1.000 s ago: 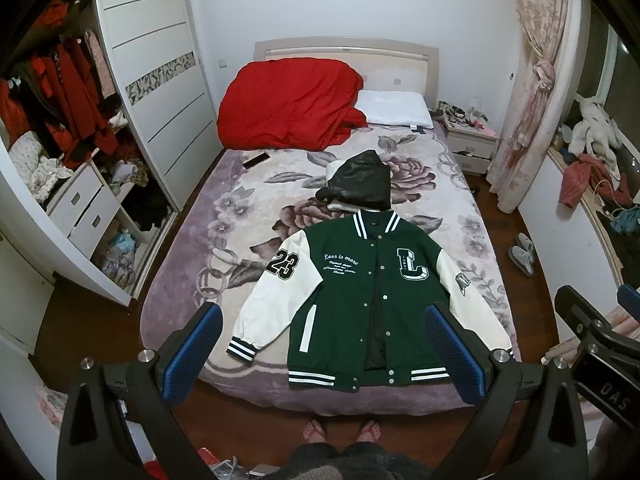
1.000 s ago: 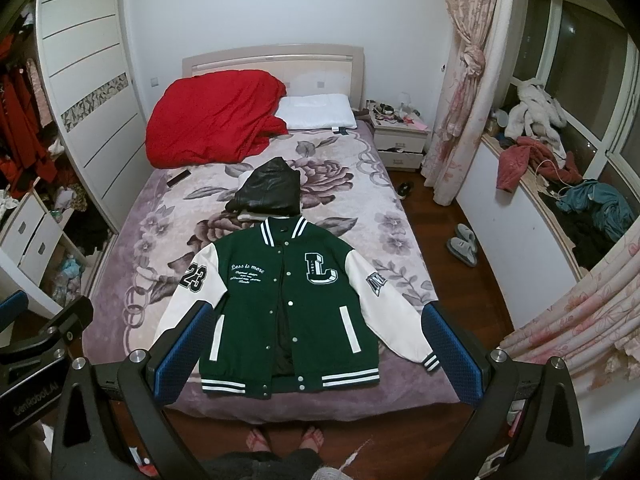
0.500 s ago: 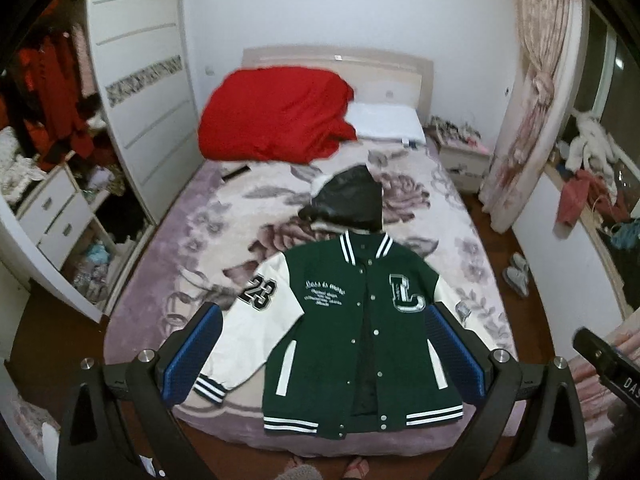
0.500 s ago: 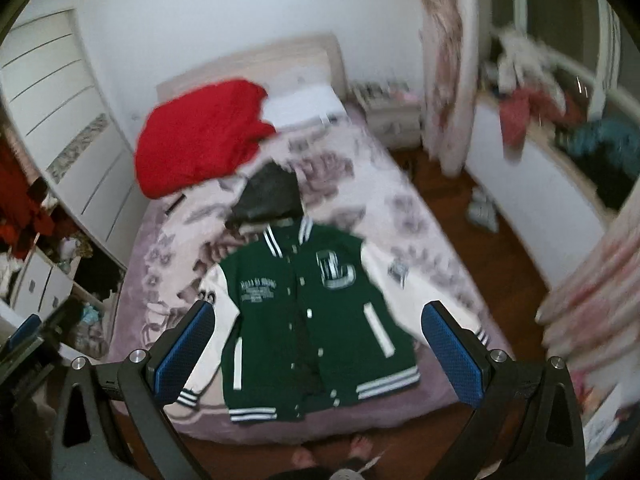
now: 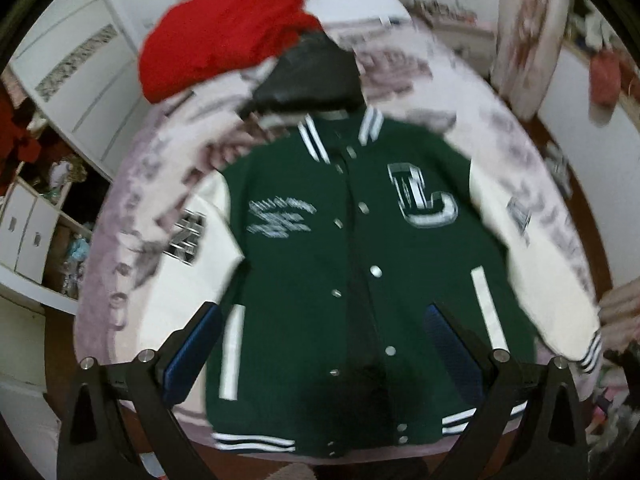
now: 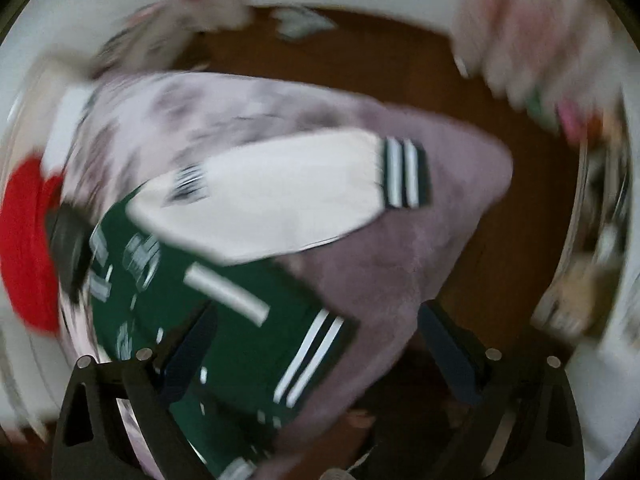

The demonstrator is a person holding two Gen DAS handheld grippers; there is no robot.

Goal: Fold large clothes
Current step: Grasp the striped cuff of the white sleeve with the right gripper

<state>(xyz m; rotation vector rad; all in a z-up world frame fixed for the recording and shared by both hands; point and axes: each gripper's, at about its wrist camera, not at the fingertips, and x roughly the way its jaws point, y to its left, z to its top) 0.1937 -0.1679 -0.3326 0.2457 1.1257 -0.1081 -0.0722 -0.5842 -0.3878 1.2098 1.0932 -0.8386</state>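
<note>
A green varsity jacket [image 5: 344, 264] with white sleeves and a black hood [image 5: 308, 76] lies flat, front up, at the foot of the bed [image 5: 132, 208]. My left gripper [image 5: 324, 344] is open and empty, above the jacket's lower front. In the right wrist view, which is blurred, the jacket [image 6: 192, 308] lies at lower left and its white sleeve [image 6: 280, 196] with striped cuff [image 6: 404, 172] stretches across the bedspread [image 6: 420, 248]. My right gripper [image 6: 316, 344] is open and empty above the jacket's hem corner and the bed's corner.
A red quilt [image 5: 228, 28] and a white pillow [image 5: 360, 4] lie at the head of the bed. A wardrobe with open shelves [image 5: 44, 216] stands left. Pink curtains [image 5: 524, 36] hang right. Brown wooden floor [image 6: 500, 208] surrounds the bed's corner.
Both grippers have moved forward and down toward the jacket, which now looks much larger. The right gripper has swung and rolled toward the jacket's right sleeve. Both stay open.
</note>
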